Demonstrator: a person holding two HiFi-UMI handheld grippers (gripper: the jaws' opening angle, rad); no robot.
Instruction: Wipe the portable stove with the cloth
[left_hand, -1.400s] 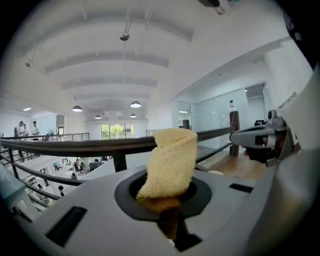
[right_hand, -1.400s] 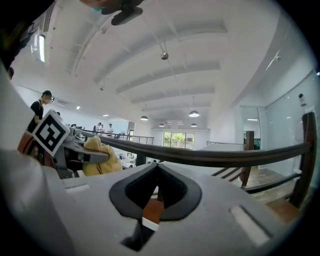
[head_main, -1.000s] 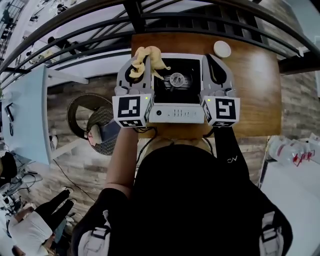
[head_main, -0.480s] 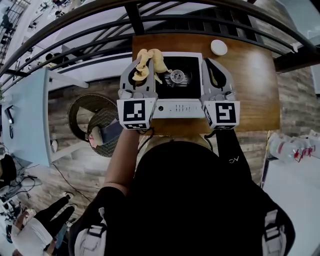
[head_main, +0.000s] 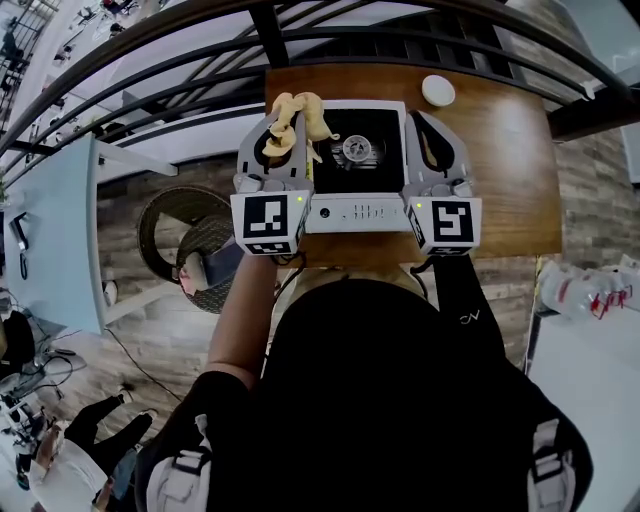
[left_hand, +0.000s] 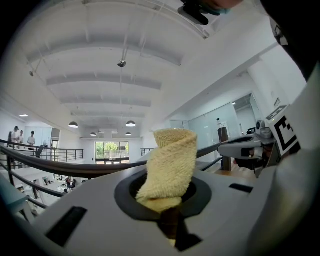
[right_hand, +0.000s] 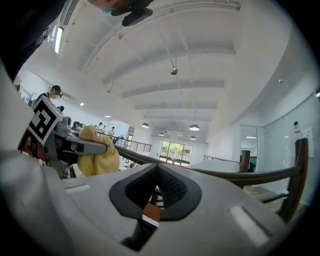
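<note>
The portable stove (head_main: 355, 212) is white with a black top and a round burner (head_main: 356, 149); it stands on the wooden table (head_main: 500, 170). My left gripper (head_main: 277, 138) hangs over the stove's left edge, shut on a crumpled yellow cloth (head_main: 298, 116). In the left gripper view the cloth (left_hand: 170, 165) stands up out of the gripper (left_hand: 167, 202). My right gripper (head_main: 430, 148) is over the stove's right edge, its jaws together with nothing between them (right_hand: 159, 192). The right gripper view shows the cloth (right_hand: 98, 152) at its left. Both gripper cameras look upward at the ceiling.
A small white round object (head_main: 437, 91) lies on the table behind the stove. A dark metal railing (head_main: 300, 40) runs along the table's far side. A wicker chair (head_main: 195, 250) stands on the floor at the left, and a pale blue table (head_main: 50, 230) lies further left.
Almost nothing: both grippers stay at the stove's two sides, the cloth remains in the left one, and the view has shifted slightly.
</note>
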